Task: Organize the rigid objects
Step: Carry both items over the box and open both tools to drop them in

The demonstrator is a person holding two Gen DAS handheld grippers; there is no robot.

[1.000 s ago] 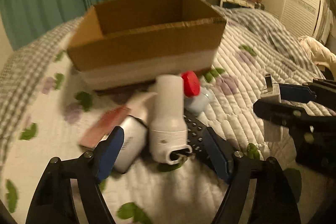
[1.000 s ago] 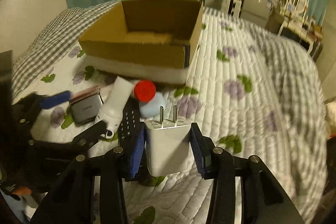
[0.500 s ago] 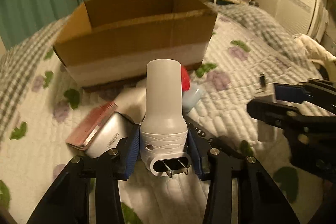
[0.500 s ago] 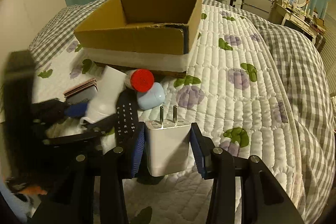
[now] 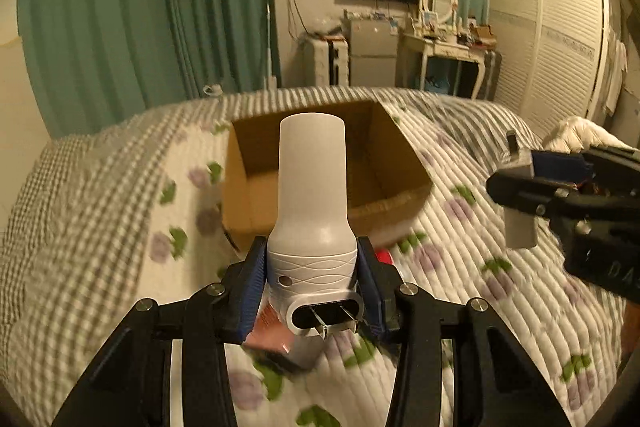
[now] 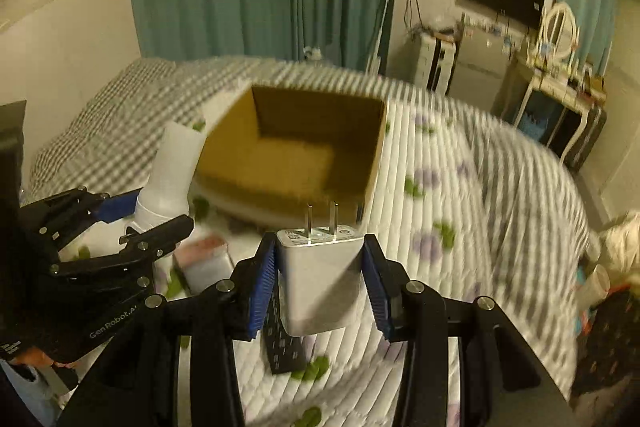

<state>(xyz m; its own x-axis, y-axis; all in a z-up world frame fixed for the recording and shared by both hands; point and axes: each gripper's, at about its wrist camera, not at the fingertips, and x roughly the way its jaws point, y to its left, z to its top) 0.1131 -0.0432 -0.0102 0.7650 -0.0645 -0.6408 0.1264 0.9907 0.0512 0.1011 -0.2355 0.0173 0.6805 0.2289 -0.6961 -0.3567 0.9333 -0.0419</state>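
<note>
Riding in the left gripper, the plug-in had come up off the quilt; a second before it lay in the pile with the blue pads spread either side, half a second before they had closed on its ribbed base, and now it hung clear, prongs toward the camera and nozzle pointing at the box. The right gripper kept its charger pinched between its pads, prongs up, and had likewise risen from low over the bed to face the open box. Left behind on the quilt were a pink-edged case, a remote under the charger, and a glimpse of a red cap. Both loads looked lifted and ready, so the next step was probably carrying them over the box rim and dropping them in, with the rest of the pile still to fetch
</note>
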